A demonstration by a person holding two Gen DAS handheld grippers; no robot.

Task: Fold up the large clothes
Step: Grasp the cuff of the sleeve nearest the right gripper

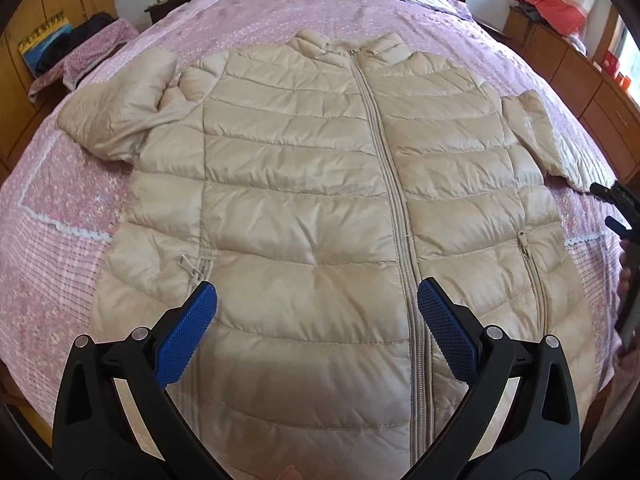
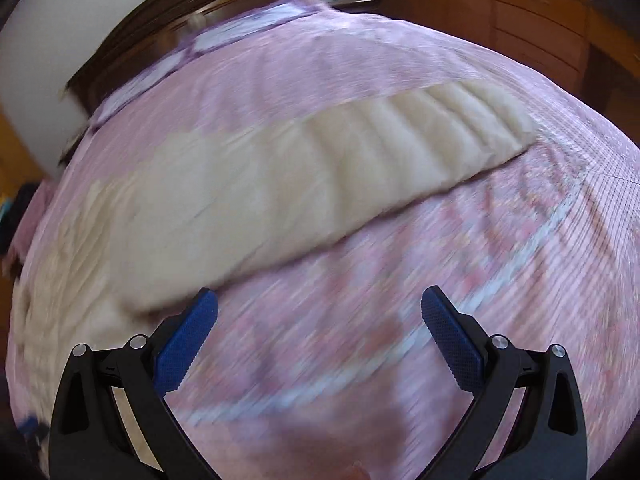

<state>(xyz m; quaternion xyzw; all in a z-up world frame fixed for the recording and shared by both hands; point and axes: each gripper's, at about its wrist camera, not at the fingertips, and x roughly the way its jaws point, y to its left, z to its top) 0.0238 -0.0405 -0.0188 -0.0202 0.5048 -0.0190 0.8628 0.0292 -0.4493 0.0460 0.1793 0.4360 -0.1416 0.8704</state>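
Left hand-held gripper [image 1: 317, 300] spread wide above beige jacket [image 1: 304, 184], right hand-held gripper [image 2: 319, 304] released over bare pink bedspread [image 2: 400, 280] beside sleeve [image 2: 320, 168]

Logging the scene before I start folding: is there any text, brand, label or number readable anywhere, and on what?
None readable.
Beige puffer jacket: no visible label or brand.
Colourful picture leaning at the left wall: no legible words.
Red boxes on the cabinet: too small.
Right wrist view: motion-blurred.
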